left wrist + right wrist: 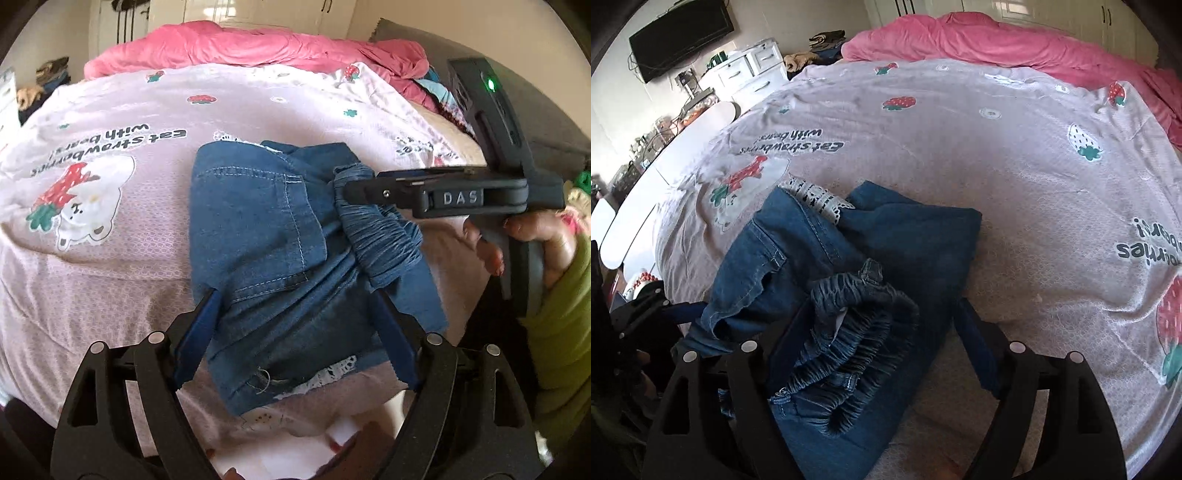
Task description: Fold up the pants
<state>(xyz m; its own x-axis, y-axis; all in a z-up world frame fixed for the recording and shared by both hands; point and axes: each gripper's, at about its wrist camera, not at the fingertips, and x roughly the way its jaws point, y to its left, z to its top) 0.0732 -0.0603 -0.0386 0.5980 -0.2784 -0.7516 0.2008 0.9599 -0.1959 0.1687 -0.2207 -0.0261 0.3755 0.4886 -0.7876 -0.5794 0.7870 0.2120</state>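
Note:
Small blue denim pants (266,236) with a gathered elastic waistband (373,229) and white lace hems lie bunched in a partly folded heap on the pink strawberry-print bedsheet (110,258). My left gripper (295,295) is open, its blue fingers (201,332) straddling the near part of the pants. My right gripper (341,184) reaches in from the right, its tip at the waistband. In the right wrist view the pants (916,236) lie under my right gripper (882,306), which is open with the waistband (857,332) between its fingers. The left gripper shows at the left edge (661,302).
A crumpled pink blanket (258,44) lies across the far side of the bed. A white dresser (750,70) and a wall TV (679,33) stand at the far left. The person's hand and green sleeve (561,288) are at the right.

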